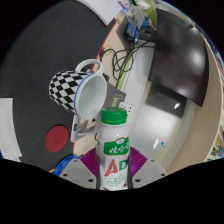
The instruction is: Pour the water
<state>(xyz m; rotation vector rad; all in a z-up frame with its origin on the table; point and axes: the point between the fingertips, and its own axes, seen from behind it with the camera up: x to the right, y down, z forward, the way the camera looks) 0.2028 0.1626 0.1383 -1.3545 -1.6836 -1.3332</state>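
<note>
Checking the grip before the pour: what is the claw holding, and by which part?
The claw holds a green-capped AD bottle, its fingers pressing on either side of the lower labelled body. The checkered mug lies beyond, unheld.

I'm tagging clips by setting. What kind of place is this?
Probably an office desk: a monitor with cables behind a checkered mug. The gripper holds a green-capped AD bottle between its jaws.

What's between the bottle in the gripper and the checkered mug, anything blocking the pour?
Nothing visible blocks it. The gripper is shut on the green-capped bottle, and the checkered mug sits just beyond it with its opening facing the bottle. The red round object lies off to the side, not between them.
</note>
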